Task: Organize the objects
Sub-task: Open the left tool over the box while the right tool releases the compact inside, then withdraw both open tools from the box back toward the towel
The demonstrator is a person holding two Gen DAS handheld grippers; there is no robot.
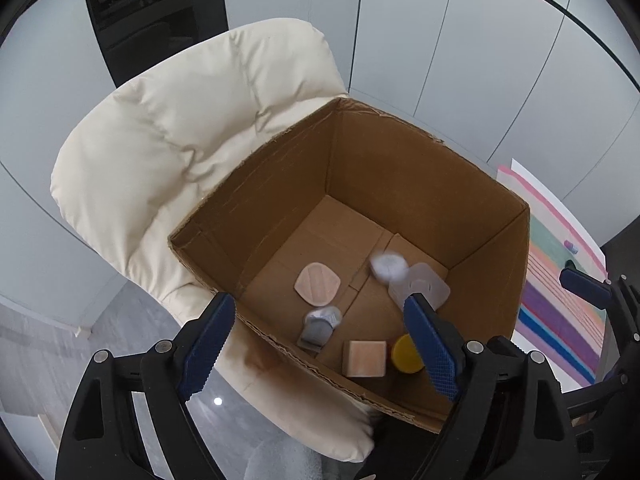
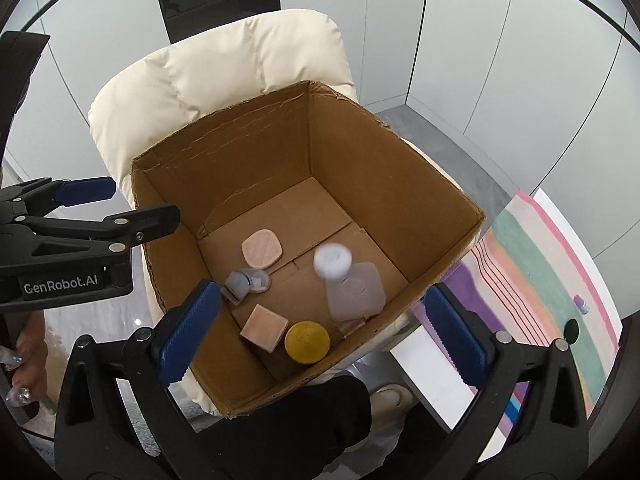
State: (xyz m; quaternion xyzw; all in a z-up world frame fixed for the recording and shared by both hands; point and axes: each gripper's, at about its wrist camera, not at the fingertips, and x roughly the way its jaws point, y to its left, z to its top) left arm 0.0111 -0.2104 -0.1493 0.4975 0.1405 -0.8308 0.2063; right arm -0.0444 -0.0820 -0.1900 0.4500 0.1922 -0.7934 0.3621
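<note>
Both grippers hang over the cardboard box (image 2: 224,184) on the cream chair (image 1: 168,128), fingers released and empty: left gripper (image 1: 316,352), right gripper (image 2: 320,332). A blurred white puck (image 2: 333,261) and a grey piece (image 1: 320,326) appear mid-fall inside, among the yellow disc (image 2: 307,341) and wooden block (image 2: 264,327). Best to hold position above the rim until both settle

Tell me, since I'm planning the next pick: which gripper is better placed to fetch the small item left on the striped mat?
Right, probably. The right gripper hangs open and empty nearest the striped mat, where the small item lies. The left gripper, also open, sits on the cardboard box's far side.
</note>
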